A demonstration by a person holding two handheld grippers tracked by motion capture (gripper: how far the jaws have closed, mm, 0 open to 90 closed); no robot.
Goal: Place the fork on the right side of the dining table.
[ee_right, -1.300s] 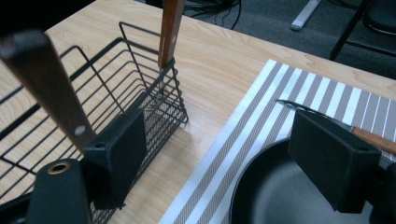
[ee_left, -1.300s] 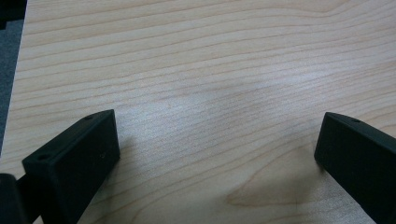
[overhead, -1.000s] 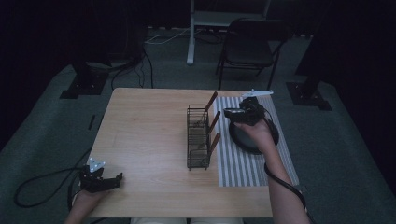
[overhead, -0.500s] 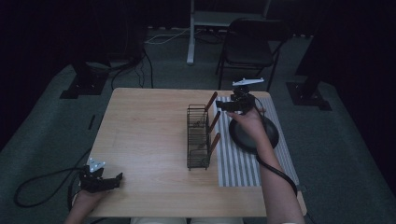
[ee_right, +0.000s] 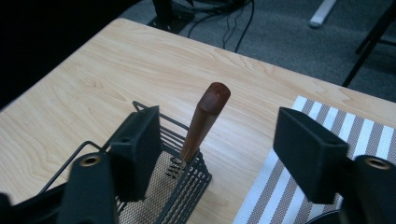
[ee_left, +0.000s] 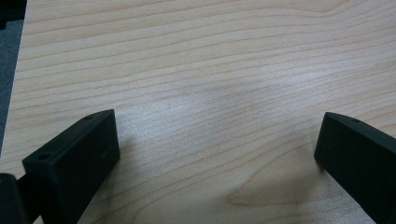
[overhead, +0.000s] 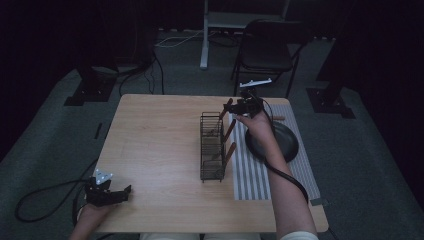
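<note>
We see a black wire rack point(overhead: 212, 146) standing near the middle of the tabletop point(overhead: 155, 150), slightly toward its right edge, long side running front to back. Three brown wooden handles lean out of its right side; the far one point(ee_right: 204, 120) rises tilted from the rack's far end. What the handles belong to we cannot tell.

The right gripper point(overhead: 242, 106) hovers at that far handle, near the far edge of the tabletop. In the right gripper view its jaws stand wide apart, one on each side of the handle, neither touching it, nothing held. The right hand point(overhead: 258, 125) and forearm reach in over a grey-and-white striped mat point(overhead: 250, 172) lying along the right edge of the tabletop, just beside the rack. A dark round pan or lid point(overhead: 280, 145) lies on the mat's far half, partly under the forearm; we cannot tell which it is.

The left gripper point(overhead: 106, 194) sits at the near left corner of the tabletop, well apart from the rack, in the left hand point(overhead: 90, 216). In the left gripper view its jaws are spread wide over bare wood grain, holding nothing. Its cable point(overhead: 45, 197) loops off the left edge onto the floor.

Beyond the far edge we see a dark folding chair point(overhead: 265, 50).
</note>
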